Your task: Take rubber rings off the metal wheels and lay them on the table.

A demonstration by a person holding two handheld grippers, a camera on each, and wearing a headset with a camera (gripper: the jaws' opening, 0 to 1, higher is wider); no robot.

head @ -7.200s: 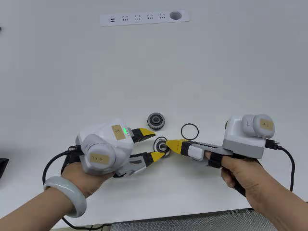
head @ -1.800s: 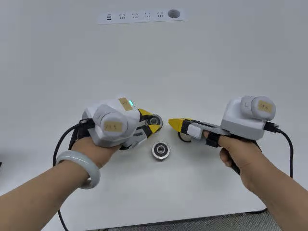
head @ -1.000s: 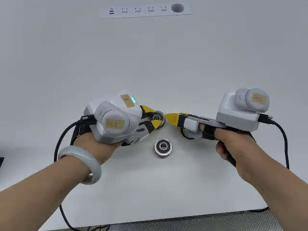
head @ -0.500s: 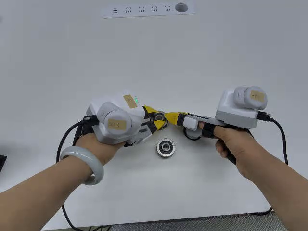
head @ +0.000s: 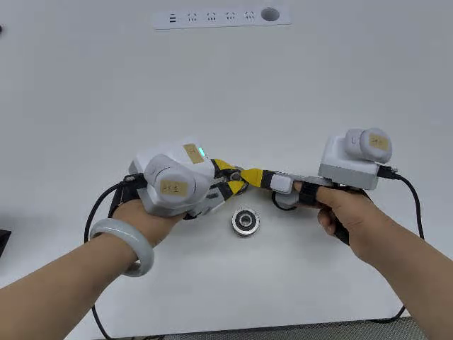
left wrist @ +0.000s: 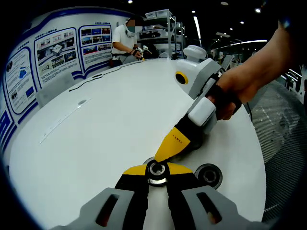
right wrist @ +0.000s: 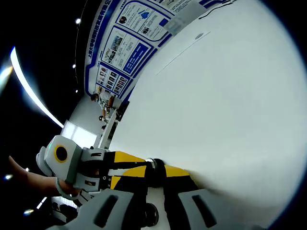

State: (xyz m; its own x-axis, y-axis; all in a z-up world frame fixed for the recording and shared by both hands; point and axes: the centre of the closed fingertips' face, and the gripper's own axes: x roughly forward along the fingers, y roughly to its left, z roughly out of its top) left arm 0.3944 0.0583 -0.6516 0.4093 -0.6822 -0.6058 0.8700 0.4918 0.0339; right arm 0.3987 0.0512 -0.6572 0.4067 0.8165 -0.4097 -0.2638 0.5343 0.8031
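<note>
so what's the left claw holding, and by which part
A metal wheel, clamped across its rim between the yellow tips of the left claw. The right claw touches its edge; its grip cannot be told.

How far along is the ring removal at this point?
One rubber ring lies loose on the table. The left gripper clamps a wheel, the right gripper at its rim; its ring seems not yet off. The other wheel lies nearby, ring status unclear.

Head view looks down, gripper views close (facing each other), sharing one wheel [left wrist: 157, 169]
</note>
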